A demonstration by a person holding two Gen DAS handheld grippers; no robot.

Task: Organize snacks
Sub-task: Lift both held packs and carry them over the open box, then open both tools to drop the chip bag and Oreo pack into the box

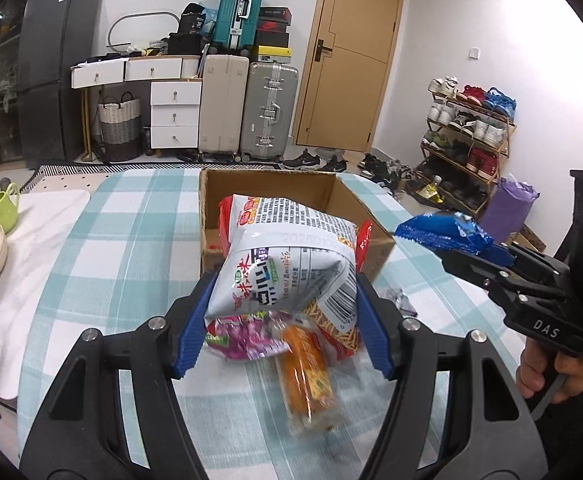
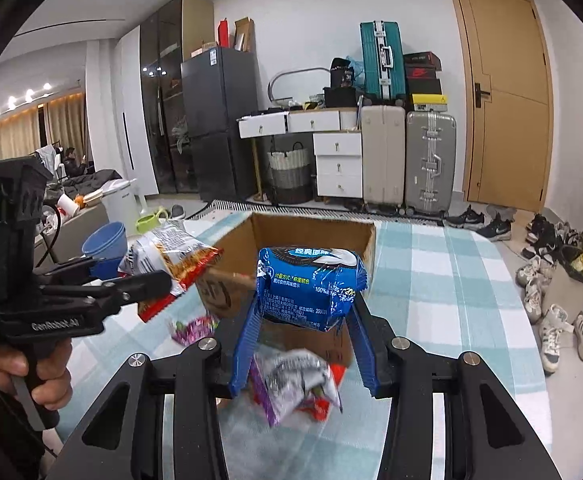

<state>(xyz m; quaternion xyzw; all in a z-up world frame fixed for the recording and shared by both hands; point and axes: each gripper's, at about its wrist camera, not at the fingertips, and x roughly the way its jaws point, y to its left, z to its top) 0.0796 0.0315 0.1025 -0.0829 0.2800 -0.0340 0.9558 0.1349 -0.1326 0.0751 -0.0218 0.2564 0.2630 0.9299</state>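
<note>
L gripper point(image 1: 283, 300) fingers pinched the light, crinkly chip bag point(image 1: 287, 256) mid-body, R gripper point(image 2: 305, 312) fingers pinched the blue cookie pack point(image 2: 311, 284), box point(image 1: 227, 188) just beyond.

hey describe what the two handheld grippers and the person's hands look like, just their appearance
Both grippers are matte black plastic frames with ridged blue finger pads and silver bolts at the joints. The left gripper reads GenRobot.AI on its side in the right wrist view; the right gripper shows DAS lettering in the left wrist view. Each has a pistol grip held by a bare hand, dark sleeves above.
</note>
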